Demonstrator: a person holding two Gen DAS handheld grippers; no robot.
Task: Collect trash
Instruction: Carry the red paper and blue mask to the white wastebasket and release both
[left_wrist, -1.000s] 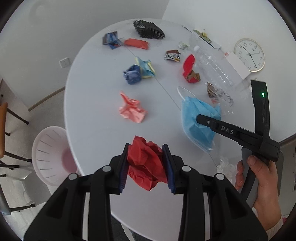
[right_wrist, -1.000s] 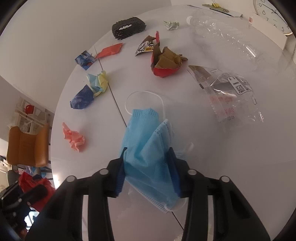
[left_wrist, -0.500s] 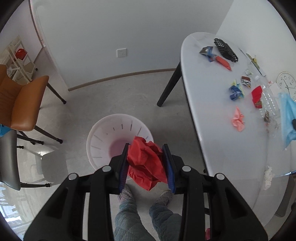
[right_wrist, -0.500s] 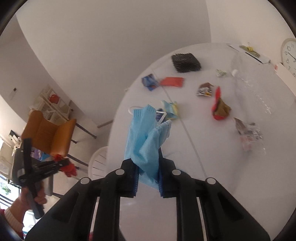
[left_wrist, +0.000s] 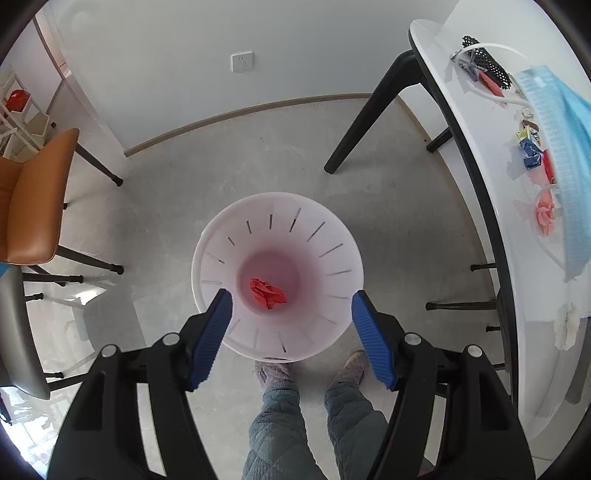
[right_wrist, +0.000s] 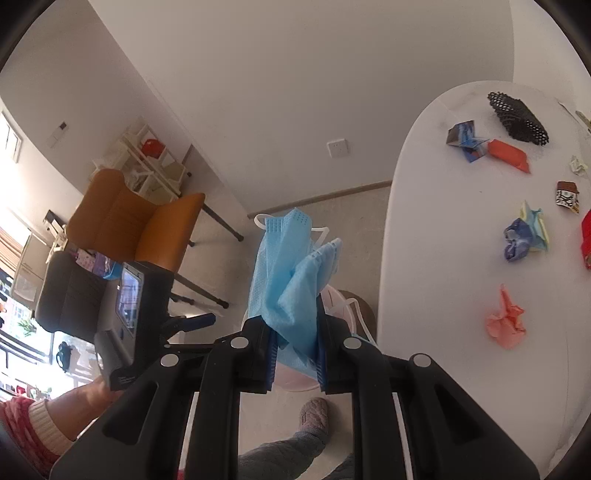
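My left gripper (left_wrist: 288, 325) is open and empty above the white slotted bin (left_wrist: 332, 236) on the floor. A crumpled red paper (left_wrist: 267, 293) lies at the bin's bottom. My right gripper (right_wrist: 295, 354) is shut on a blue face mask (right_wrist: 291, 273) and holds it in the air left of the white table (right_wrist: 436, 258), with the bin partly hidden behind it. The mask also shows at the right edge of the left wrist view (left_wrist: 561, 147). The left gripper's body (right_wrist: 136, 310) shows in the right wrist view.
On the table lie a pink paper wad (right_wrist: 506, 325), a blue and yellow wrapper (right_wrist: 524, 236), a red wrapper (right_wrist: 508, 155), a black mesh piece (right_wrist: 517, 116) and other scraps. An orange chair (left_wrist: 33, 206) stands left of the bin. The person's feet (left_wrist: 273, 373) are beside the bin.
My left gripper has opened and the red paper has dropped into the bin. My right gripper has carried the mask off the table toward the bin.
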